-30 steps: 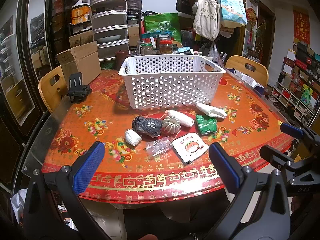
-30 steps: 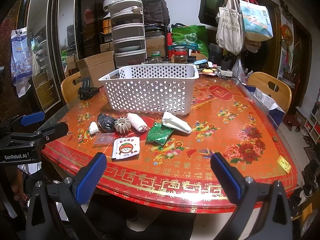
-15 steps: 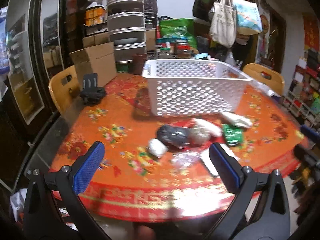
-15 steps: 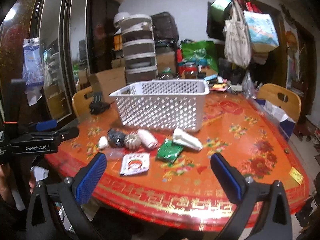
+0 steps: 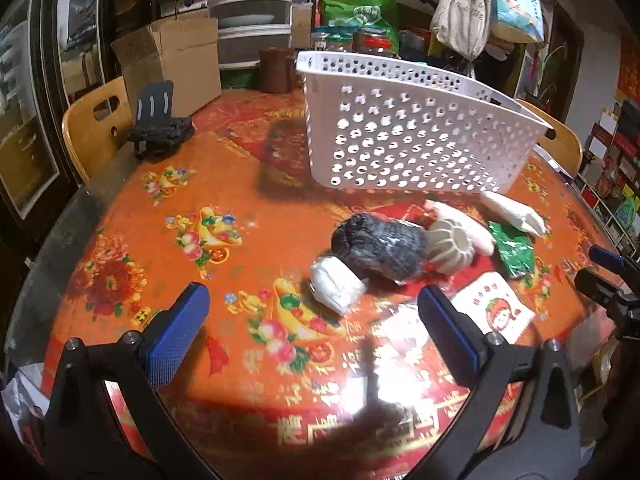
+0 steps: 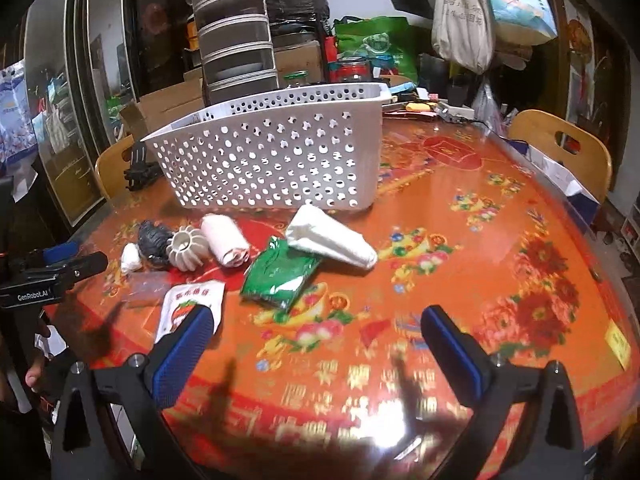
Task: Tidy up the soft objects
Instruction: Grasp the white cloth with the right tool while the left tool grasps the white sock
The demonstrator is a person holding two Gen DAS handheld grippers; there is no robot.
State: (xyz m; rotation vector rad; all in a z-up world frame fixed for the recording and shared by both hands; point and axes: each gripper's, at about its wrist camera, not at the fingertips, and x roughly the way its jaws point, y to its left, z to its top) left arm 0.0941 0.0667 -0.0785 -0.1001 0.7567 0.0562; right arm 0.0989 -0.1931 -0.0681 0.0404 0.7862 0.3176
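Both grippers over the near edge of the table, jaws spread wide and empty; compared with a second ago each has advanced over the surface and come lower, so the soft objects now fill more of both views. Left gripper now aimed at the small white roll, which lies near the near edge, touching the dark knitted bundle behind it; beside that bundle, the ribbed cream piece, then the green packet and the long white pouch toward the right. Right gripper faces the green packet, with the white pouch just behind and partly overlapping it; the strawberry-print sachet lies at its left fingertip. White perforated basket stands near the middle of the table, behind the row; its inside is not visible. The objects themselves have not shifted; only the grippers have closed in. Judged from this: the approach is under way, no object is gripped yet, and the sorting into the basket is probably still wholly ahead.
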